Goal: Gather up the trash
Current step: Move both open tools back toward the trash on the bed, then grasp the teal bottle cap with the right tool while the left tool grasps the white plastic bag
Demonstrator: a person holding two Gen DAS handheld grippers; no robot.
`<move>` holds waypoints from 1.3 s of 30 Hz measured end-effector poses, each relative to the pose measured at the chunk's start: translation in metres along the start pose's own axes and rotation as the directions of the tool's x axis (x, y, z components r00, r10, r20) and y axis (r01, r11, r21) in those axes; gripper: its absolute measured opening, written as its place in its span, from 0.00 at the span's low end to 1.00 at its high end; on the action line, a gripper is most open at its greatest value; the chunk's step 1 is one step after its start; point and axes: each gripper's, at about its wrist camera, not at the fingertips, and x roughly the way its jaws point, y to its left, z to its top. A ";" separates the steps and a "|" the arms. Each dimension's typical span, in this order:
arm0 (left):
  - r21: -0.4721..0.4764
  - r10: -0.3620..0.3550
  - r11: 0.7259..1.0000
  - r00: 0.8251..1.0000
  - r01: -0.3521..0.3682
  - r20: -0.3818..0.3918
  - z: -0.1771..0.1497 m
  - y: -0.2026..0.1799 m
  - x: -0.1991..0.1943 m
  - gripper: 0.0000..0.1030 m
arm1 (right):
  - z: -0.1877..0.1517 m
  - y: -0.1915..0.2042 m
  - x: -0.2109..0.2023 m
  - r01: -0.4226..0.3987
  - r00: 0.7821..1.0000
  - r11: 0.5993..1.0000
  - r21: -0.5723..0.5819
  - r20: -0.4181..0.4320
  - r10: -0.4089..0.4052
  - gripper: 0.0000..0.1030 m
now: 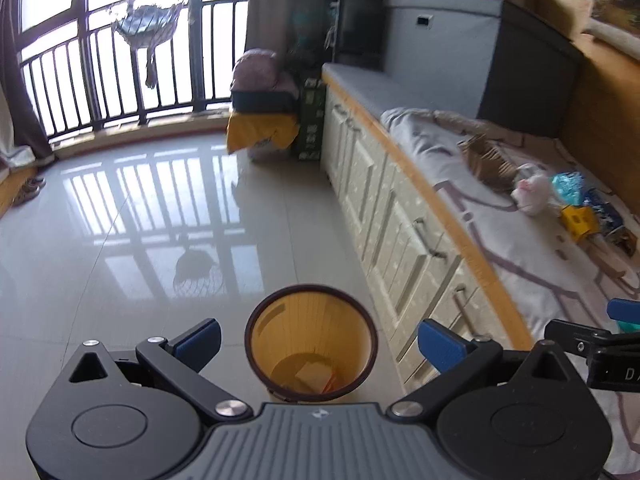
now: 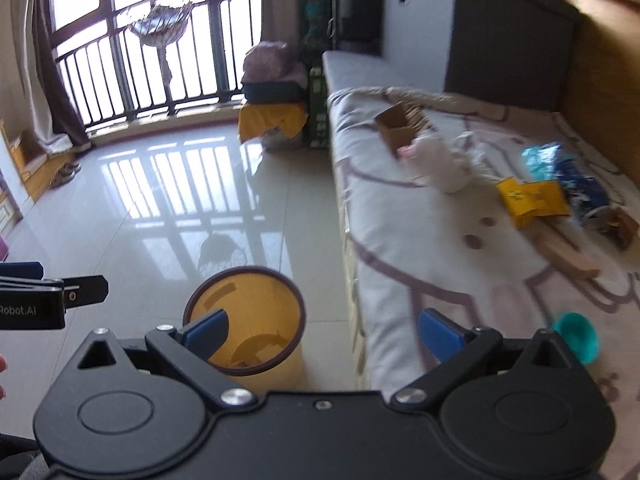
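Below, on the tiled floor [image 1: 140, 240], stands the yellow waste bin [image 1: 311, 344], just beside the white cabinet front [image 1: 384, 200] of the long bench. The left gripper [image 1: 318, 338] hangs above the bin, its blue pads spread wide with nothing between them; the bin's mouth shows right in the gap. Something pale lies at the bin's bottom, though I cannot tell what it is. The right gripper [image 2: 322, 330] is also spread wide and empty, its left pad over the bin's rim and its right pad over the bench's patterned cover [image 2: 400, 220].

All the trash lies on that cover, up from the bin and well apart from it. Farthest along from the bin is a brown cardboard box [image 2: 400, 126], tipped on its side. Just beside it sits a crumpled white wad [image 2: 436, 164], perhaps tissue or a plastic bag; the blur makes it hard to say. Beyond that come a yellow carton [image 2: 532, 196], a teal wrapper [image 2: 542, 160] and a dark blue packet [image 2: 584, 192], close together. Nearest the bin, by the right gripper's right pad, is a teal cup [image 2: 576, 336].
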 end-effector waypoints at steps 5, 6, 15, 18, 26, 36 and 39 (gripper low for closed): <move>0.015 -0.020 1.000 0.998 0.019 0.060 0.001 -0.022 -0.016 1.00 | -0.009 -0.027 -0.025 0.033 0.998 0.999 0.042 0.058 -0.035 1.00; 0.018 -0.026 1.000 0.997 0.025 0.072 0.001 -0.027 -0.019 1.00 | -0.011 -0.033 -0.029 0.040 0.997 0.998 0.049 0.067 -0.043 1.00; 0.071 -0.149 0.987 0.980 0.141 0.130 0.000 -0.083 -0.025 1.00 | -0.038 -0.096 -0.053 0.098 0.983 0.989 0.114 0.143 -0.114 1.00; 0.088 -0.176 0.982 0.976 0.165 0.130 0.000 -0.104 -0.021 1.00 | -0.047 -0.117 -0.052 0.124 0.978 0.983 0.135 0.150 -0.144 1.00; 0.173 -0.232 0.962 0.967 0.212 0.105 0.011 -0.158 0.002 1.00 | -0.070 -0.164 -0.035 0.171 0.974 0.965 0.201 0.111 -0.196 1.00; 0.227 -0.366 0.914 0.926 0.337 0.097 0.043 -0.201 0.054 1.00 | -0.086 -0.185 -0.018 0.147 0.980 0.955 0.257 0.095 -0.177 0.93; 0.208 -0.395 0.905 0.915 0.371 0.088 0.048 -0.207 0.071 1.00 | -0.086 -0.189 -0.015 0.131 0.982 0.953 0.272 0.098 -0.163 0.89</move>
